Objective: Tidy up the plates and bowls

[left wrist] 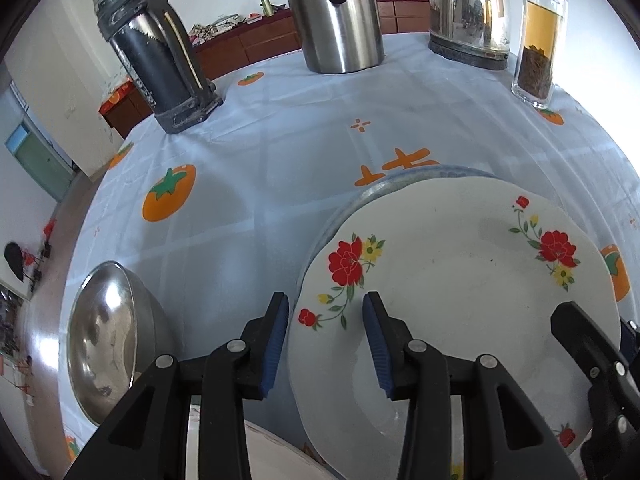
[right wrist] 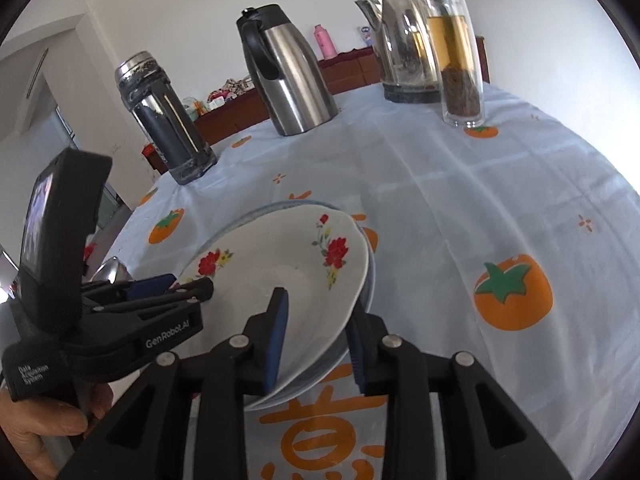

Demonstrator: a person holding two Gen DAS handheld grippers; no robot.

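Observation:
A white plate with red flowers (left wrist: 460,292) lies on a blue-rimmed plate (left wrist: 384,188) on the tablecloth. My left gripper (left wrist: 326,336) is open, its jaws astride the flowered plate's left rim. My right gripper (right wrist: 316,336) is open, its jaws astride the same plate's (right wrist: 280,276) right rim; it also shows at the right edge of the left wrist view (left wrist: 592,364). A steel bowl (left wrist: 106,340) sits tilted at the table's left edge. The left gripper shows in the right wrist view (right wrist: 160,284).
At the back of the table stand a dark steel flask (left wrist: 156,60), a steel thermos jug (left wrist: 336,16), an electric kettle (left wrist: 468,12) and a glass tea bottle (left wrist: 540,36). The table drops off at the left (left wrist: 80,216). A wooden sideboard (left wrist: 256,44) stands behind.

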